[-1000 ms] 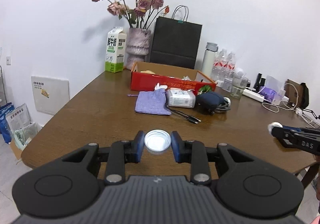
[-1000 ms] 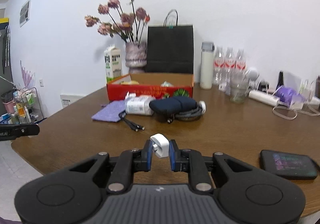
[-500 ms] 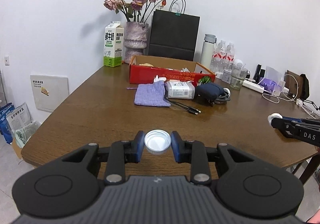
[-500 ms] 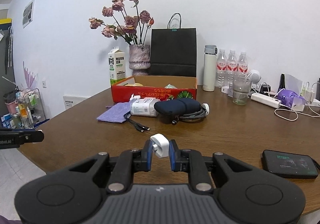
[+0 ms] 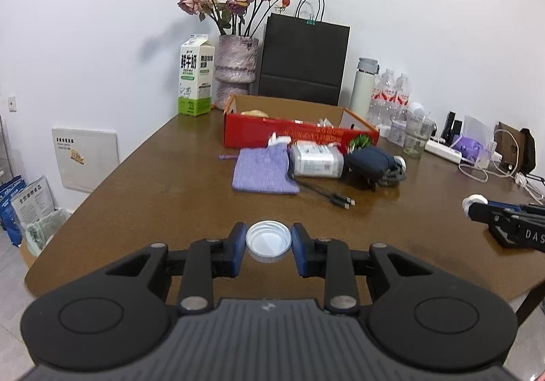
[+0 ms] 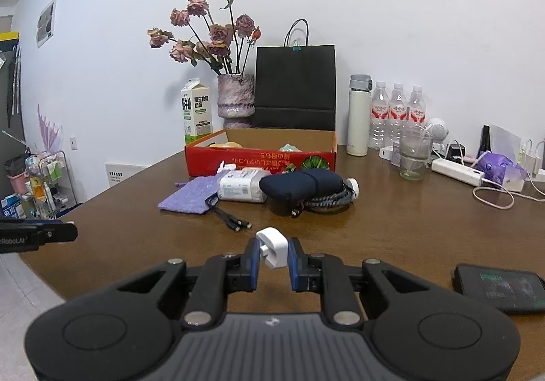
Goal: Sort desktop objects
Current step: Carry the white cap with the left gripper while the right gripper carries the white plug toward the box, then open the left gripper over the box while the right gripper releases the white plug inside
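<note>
Above the near edge of a brown wooden table (image 5: 143, 183), the left gripper (image 5: 269, 244) clasps a round white plastic lid (image 5: 269, 240) while the right gripper (image 6: 272, 253) pinches a small white plug adapter (image 6: 271, 246).

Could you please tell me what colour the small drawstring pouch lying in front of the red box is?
The pouch is lilac purple, clearest in the left wrist view.
</note>
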`<action>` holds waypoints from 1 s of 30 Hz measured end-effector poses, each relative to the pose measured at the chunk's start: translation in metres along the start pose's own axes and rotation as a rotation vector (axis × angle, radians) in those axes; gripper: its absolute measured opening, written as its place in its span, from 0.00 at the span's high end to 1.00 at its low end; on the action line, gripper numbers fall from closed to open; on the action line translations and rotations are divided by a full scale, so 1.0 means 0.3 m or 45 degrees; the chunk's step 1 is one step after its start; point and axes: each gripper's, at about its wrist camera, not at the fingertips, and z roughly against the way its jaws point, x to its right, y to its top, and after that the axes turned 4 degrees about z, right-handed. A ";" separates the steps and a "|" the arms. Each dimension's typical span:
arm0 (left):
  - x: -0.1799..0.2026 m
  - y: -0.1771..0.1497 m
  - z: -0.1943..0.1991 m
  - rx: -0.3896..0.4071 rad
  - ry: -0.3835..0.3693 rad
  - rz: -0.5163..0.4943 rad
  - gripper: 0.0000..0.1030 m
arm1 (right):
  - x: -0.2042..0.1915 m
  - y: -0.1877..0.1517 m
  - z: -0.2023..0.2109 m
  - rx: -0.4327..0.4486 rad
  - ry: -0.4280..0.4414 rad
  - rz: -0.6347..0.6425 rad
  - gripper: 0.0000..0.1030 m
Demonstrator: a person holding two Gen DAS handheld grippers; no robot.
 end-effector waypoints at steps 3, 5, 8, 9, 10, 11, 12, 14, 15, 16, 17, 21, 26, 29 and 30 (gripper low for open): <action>0.008 0.067 -0.060 0.017 -0.012 -0.002 0.72 | 0.016 0.053 -0.056 0.011 0.009 0.006 0.84; 0.013 0.118 -0.108 0.027 -0.032 -0.002 0.72 | 0.028 0.091 -0.094 0.023 0.017 0.012 0.84; 0.031 0.189 -0.211 0.009 -0.037 -0.020 0.72 | 0.052 0.160 -0.169 0.036 0.022 0.022 0.84; 0.037 0.210 -0.240 0.004 -0.047 -0.024 0.72 | 0.062 0.189 -0.203 0.037 0.021 0.026 0.84; 0.041 0.239 -0.274 0.000 -0.064 -0.024 0.72 | 0.070 0.211 -0.229 0.039 0.024 0.028 0.84; 0.047 0.274 -0.307 -0.001 -0.087 -0.026 0.72 | 0.083 0.241 -0.264 0.041 0.032 0.027 0.84; 0.053 0.314 -0.340 0.002 -0.114 -0.026 0.72 | 0.092 0.265 -0.292 0.041 0.039 0.024 0.84; 0.065 0.397 -0.410 0.008 -0.163 -0.036 0.72 | 0.113 0.330 -0.363 0.048 0.052 0.026 0.84; 0.071 0.443 -0.452 0.007 -0.175 -0.039 0.72 | 0.127 0.373 -0.411 0.049 0.058 0.029 0.84; 0.078 0.481 -0.492 0.005 -0.181 -0.046 0.72 | 0.139 0.407 -0.450 0.046 0.063 0.029 0.84; 0.088 0.530 -0.550 -0.006 -0.195 -0.064 0.72 | 0.153 0.441 -0.492 0.043 0.066 0.021 0.84; 0.128 0.668 -0.810 -0.143 -0.212 -0.073 0.72 | 0.230 0.572 -0.715 -0.042 0.073 -0.001 0.84; 0.184 0.724 -1.161 -0.398 -0.238 -0.095 0.72 | 0.302 0.635 -1.049 -0.323 0.128 -0.050 0.84; 0.207 0.706 -1.320 -0.519 -0.162 -0.087 0.72 | 0.333 0.632 -1.229 -0.528 0.136 -0.082 0.84; 0.219 0.695 -1.360 -0.542 -0.148 -0.106 0.72 | 0.332 0.623 -1.288 -0.604 0.126 -0.057 0.84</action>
